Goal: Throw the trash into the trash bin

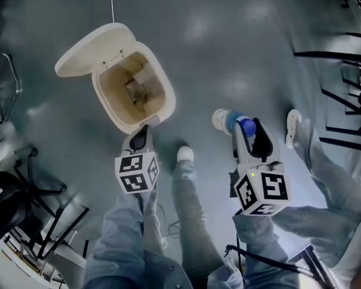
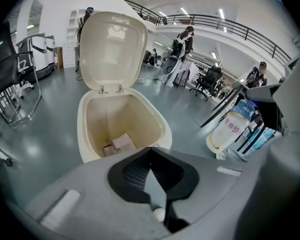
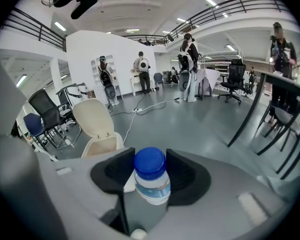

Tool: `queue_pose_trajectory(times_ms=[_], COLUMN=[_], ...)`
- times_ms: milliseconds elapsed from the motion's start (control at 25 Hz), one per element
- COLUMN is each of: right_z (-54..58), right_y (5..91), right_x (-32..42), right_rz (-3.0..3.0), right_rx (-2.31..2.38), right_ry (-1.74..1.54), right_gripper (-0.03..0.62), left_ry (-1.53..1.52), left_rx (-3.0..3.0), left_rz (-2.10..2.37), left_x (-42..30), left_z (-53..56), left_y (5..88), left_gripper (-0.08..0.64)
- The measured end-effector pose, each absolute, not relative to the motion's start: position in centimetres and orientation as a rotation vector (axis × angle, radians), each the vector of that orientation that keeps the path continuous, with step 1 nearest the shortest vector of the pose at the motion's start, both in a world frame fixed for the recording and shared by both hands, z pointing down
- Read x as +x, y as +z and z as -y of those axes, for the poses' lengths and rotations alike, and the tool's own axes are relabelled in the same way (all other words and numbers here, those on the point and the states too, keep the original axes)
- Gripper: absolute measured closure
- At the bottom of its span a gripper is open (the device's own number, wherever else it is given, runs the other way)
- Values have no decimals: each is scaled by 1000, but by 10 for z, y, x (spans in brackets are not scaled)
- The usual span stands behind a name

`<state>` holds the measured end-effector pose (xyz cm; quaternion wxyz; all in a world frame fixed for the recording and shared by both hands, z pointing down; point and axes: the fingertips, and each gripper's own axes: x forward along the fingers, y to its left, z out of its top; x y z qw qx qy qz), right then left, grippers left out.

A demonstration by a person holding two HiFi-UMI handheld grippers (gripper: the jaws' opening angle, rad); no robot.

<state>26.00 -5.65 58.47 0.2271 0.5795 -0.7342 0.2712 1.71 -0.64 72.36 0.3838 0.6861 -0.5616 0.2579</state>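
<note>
Bottle in the right tongs, bin open just ahead

The right tongs [image 3: 150, 167] are clenched on a plastic bottle [image 3: 151, 183] near its blue cap, the pads on either side of it; in the head view the bottle [image 1: 227, 120] sticks out leftward past the tips, over the floor [image 1: 240, 59] and apart from the bin. The left tongs [image 2: 149, 150] are pressed together with nothing between them, tips right at the near rim of the cream trash bin [image 2: 161, 125]. Its lid [image 2: 112, 49] stands raised at the far side, and small boxes [image 2: 121, 143] lie at the bottom.
</note>
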Motion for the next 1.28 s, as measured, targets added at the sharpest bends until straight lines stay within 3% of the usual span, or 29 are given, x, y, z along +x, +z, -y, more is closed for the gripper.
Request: queue_pose_trajectory(times_ms=[480, 1280], right_z=[65, 66], right_y=[554, 463], right_x=[222, 104], right_rz=[2044, 2158], right_rx=[1618, 1599], right_ry=[707, 645], right_gripper=[393, 393], left_ry=[535, 338], left_rx=[1728, 1750], left_rz=[1540, 1785], left_x=[-39, -176], left_z=[16, 23], left_y=[676, 525], left_gripper=[551, 551])
